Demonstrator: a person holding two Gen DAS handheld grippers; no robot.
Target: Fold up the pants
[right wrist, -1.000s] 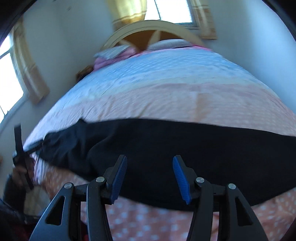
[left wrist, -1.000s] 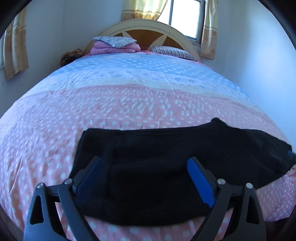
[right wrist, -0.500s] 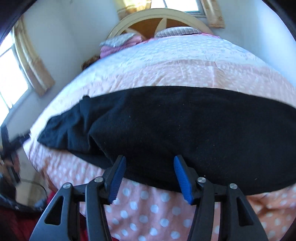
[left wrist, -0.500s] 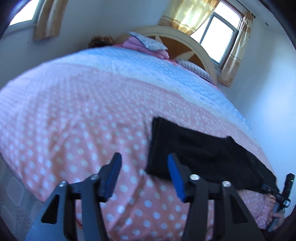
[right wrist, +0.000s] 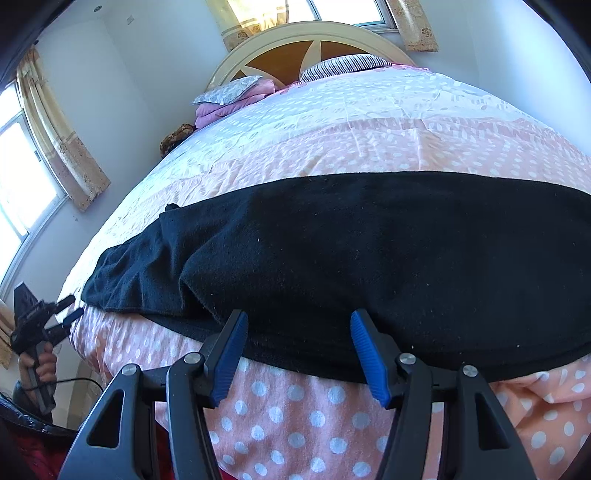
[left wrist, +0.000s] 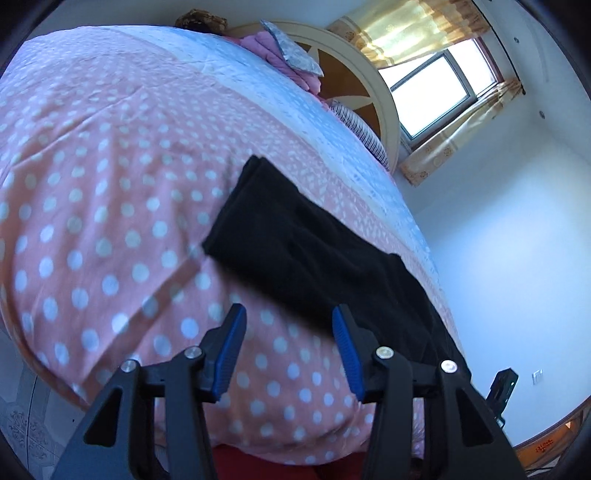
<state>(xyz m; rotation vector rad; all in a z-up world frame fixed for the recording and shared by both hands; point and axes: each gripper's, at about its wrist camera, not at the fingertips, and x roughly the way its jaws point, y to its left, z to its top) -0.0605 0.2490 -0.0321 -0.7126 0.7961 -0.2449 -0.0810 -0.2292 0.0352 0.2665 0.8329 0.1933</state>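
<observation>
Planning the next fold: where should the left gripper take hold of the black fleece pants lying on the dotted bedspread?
Probably the squared-off near corner of the black fleece pants, approached from the bed's foot edge. That end lies flat, its edge free on the pink dotted bedspread, just ahead of the open left gripper. The right gripper is open at the near edge.

Ahead of my hand-held gripper stretches a bed (right wrist: 369,122) under a pink polka-dot cover, ending at an arched cream headboard (right wrist: 314,35). Beyond it, a bright window (left wrist: 439,88) with yellow curtains (left wrist: 402,26) lights pale walls (left wrist: 517,240). Patterned floor tiles (left wrist: 22,424) lie below left.
</observation>
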